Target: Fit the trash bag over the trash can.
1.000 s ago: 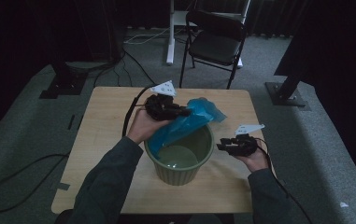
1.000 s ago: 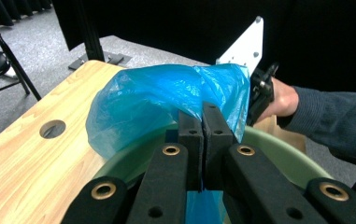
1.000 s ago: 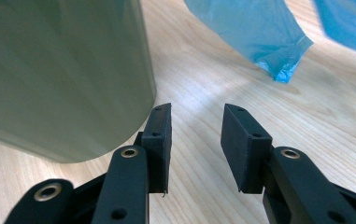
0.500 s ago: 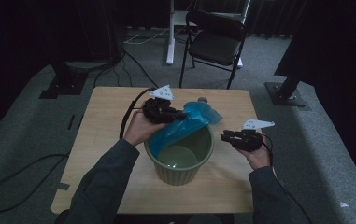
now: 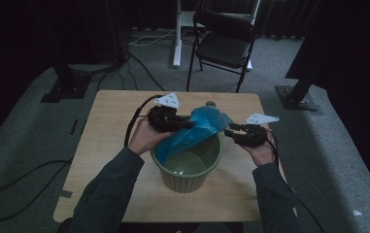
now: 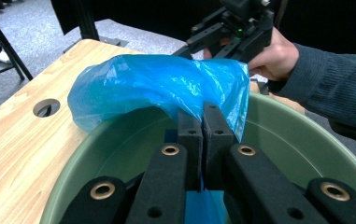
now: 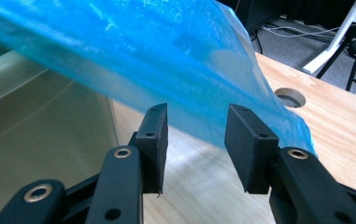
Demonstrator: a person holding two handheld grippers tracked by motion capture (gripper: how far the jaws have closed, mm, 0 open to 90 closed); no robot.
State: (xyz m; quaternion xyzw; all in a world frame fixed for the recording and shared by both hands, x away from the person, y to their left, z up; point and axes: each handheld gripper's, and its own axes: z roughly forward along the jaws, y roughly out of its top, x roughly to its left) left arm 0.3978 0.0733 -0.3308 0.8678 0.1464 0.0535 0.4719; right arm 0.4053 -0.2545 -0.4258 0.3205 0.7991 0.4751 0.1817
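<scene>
The left gripper is clamped on the blue bag above the green bucket, while the right gripper, its jaws having just been opening and holding nothing, has yet to take the bag's right edge, so lining remains.

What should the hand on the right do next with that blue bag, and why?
Probably ease the right gripper forward and close on the blue bag's loose edge. Its fingers stand open just short of the plastic, while the left gripper already pinches the bag over the green bucket.
</scene>
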